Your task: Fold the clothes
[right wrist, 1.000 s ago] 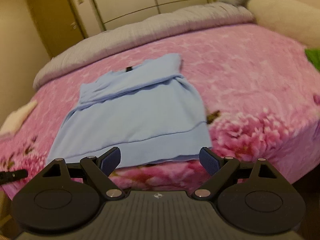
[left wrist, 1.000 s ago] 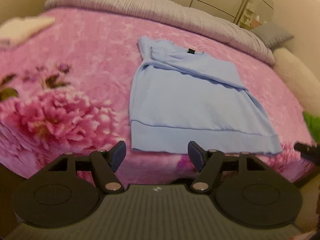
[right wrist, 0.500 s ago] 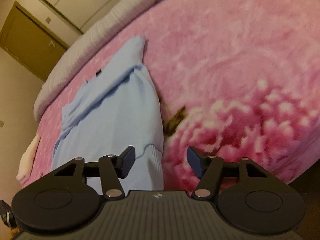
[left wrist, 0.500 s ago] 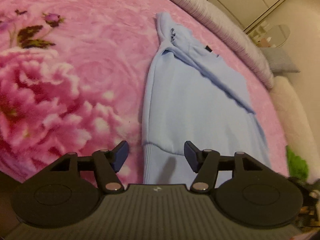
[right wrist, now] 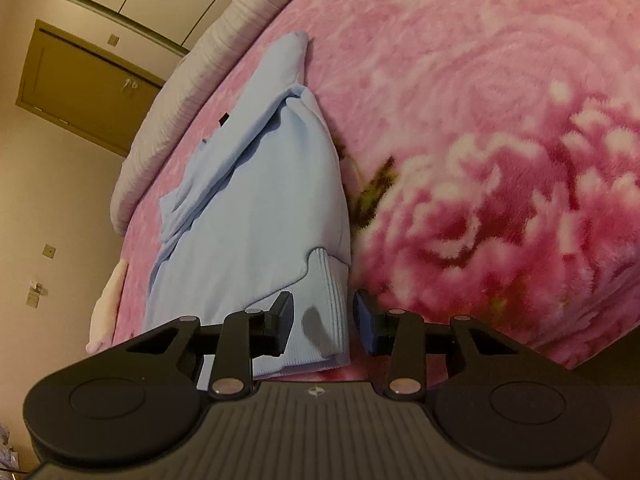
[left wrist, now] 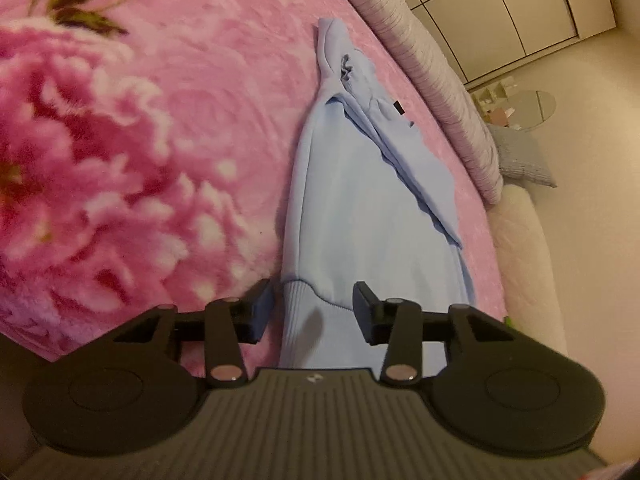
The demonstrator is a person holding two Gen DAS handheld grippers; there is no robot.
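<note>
Straddling the ribbed hem at the bottom centre of each frame, your left gripper [left wrist: 313, 307] and right gripper [right wrist: 322, 321] both stand with jaws wide apart, gripping nothing. The light blue sweatshirt [left wrist: 360, 208] lies flat on the pink floral blanket [left wrist: 140, 140]; bare blanket fills the left of the left view and the right of the right view.
</note>
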